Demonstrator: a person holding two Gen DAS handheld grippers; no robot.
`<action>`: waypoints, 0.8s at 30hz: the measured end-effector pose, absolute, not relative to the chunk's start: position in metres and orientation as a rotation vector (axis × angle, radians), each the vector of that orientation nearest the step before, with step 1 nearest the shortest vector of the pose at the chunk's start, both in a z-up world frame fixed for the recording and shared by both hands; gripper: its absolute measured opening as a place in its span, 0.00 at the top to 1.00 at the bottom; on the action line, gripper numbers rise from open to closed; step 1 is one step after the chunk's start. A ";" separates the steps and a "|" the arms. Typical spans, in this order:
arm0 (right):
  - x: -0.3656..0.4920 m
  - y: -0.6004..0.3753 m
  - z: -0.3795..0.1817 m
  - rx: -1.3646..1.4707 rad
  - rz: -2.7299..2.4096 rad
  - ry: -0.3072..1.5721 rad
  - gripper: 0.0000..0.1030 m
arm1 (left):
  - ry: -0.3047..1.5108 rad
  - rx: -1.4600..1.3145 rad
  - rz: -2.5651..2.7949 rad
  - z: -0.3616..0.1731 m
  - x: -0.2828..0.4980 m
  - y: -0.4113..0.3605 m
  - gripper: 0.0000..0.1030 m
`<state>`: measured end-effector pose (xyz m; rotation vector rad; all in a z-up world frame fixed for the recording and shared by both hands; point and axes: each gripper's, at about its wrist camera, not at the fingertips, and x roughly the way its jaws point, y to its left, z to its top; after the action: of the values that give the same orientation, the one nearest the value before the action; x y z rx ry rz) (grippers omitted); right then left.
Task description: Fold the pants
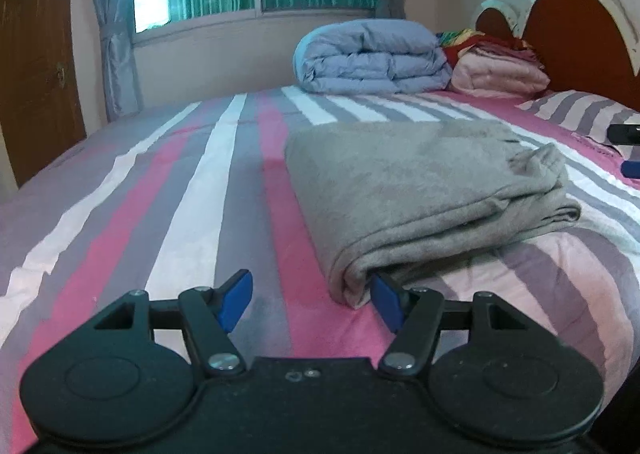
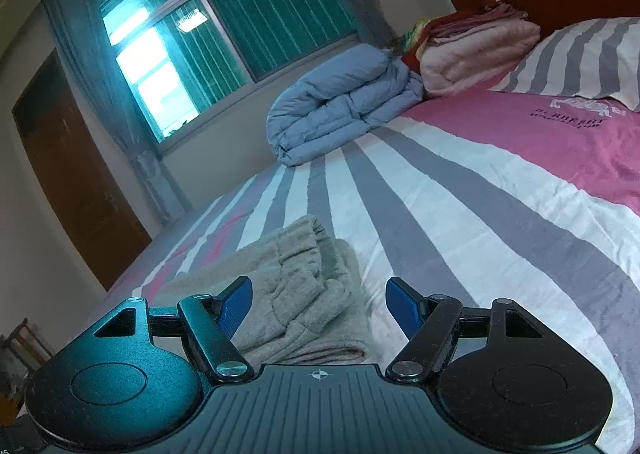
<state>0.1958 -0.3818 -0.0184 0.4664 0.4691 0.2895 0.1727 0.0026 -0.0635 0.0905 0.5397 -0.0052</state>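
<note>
Grey fleece pants lie folded into a thick rectangle on the striped bed. My left gripper is open and empty just in front of the bundle's near folded corner; its right pad is at the fabric's edge. In the right wrist view the pants lie low at the left, waistband end up. My right gripper is open and empty, just above and behind that end. Its tips show at the right edge of the left wrist view.
The bed has pink, white and grey stripes. A folded blue duvet, a pink folded blanket and a striped pillow lie near the brown headboard. A window and a wooden door stand beyond.
</note>
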 end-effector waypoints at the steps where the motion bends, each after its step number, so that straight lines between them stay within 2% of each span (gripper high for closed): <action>1: 0.195 -0.382 -0.019 0.465 0.291 0.470 0.29 | 0.550 0.084 0.001 -0.065 0.175 0.004 0.44; 5: 0.196 -0.380 -0.022 0.455 0.302 0.481 0.29 | 0.583 0.065 0.032 -0.071 0.188 0.008 0.42; 10: 0.201 -0.382 -0.025 0.488 0.342 0.509 0.29 | 0.501 -0.054 0.048 -0.068 0.182 0.024 0.43; 12: 0.204 -0.384 -0.023 0.513 0.379 0.509 0.39 | 0.524 -0.088 0.037 -0.070 0.186 0.028 0.41; 13: 0.207 -0.386 -0.022 0.537 0.396 0.514 0.54 | 0.540 -0.116 0.027 -0.072 0.189 0.032 0.39; 14: 0.211 -0.387 -0.023 0.570 0.414 0.526 0.60 | 0.559 -0.145 0.019 -0.074 0.192 0.036 0.38; 19: 0.233 -0.383 -0.037 0.697 0.441 0.592 0.60 | 0.545 -0.184 0.012 -0.077 0.194 0.040 0.36; 24: 0.254 -0.367 -0.043 0.685 0.454 0.625 0.60 | 0.541 -0.161 0.028 -0.080 0.197 0.034 0.34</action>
<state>0.2535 -0.3670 -0.0434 0.6845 0.6252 0.4538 0.1968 0.0345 -0.0799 -0.1608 0.5407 0.0285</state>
